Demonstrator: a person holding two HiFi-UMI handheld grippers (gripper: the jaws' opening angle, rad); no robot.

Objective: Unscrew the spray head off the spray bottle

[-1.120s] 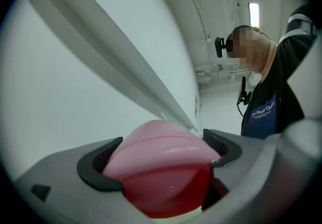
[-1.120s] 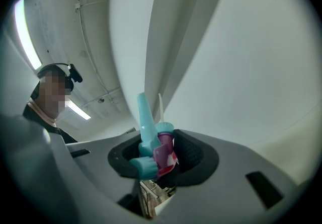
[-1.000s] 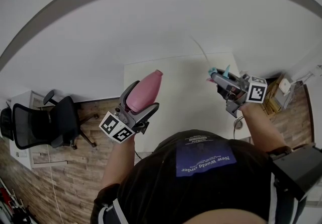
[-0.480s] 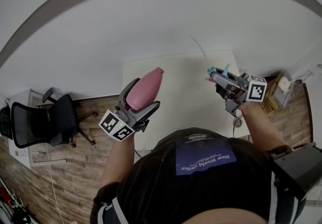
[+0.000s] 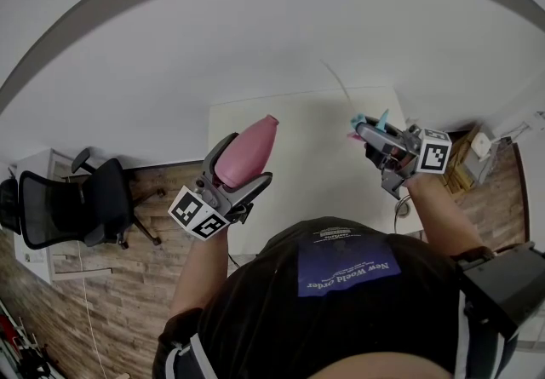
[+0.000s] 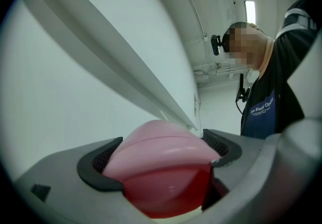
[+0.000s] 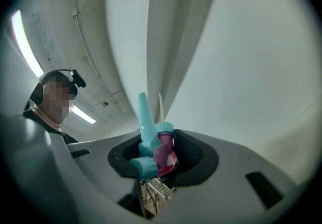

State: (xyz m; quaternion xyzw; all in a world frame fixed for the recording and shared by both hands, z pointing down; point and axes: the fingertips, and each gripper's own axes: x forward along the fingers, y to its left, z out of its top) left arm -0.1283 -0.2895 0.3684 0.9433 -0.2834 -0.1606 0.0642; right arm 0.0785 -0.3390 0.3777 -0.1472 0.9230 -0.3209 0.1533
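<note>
Your left gripper (image 5: 245, 163) stands with its jaws spread wide and clamped on the bottle (image 6: 161, 167). The pads press the pink body from both sides, and the narrow end points out past the jaw tips and a little upward. That broad hold across the body is probably there to stop the bottle from turning. The upward tilt should help keep anything inside from running out of the neck.

Your right gripper (image 5: 375, 132) has its jaws only narrowly apart, pinched on the spray head (image 7: 151, 150). The teal nozzle sticks out beyond the tips and the pink collar sits between the pads. A thin dip tube (image 5: 338, 82) trails away from the head, beyond this gripper's tips.

The head is well apart from the bottle, off to the right of your left gripper, and nothing joins the two. So the unscrewing looks done, with each part held clear of the other. You hold both above the white table (image 5: 315, 173), touching nothing.
</note>
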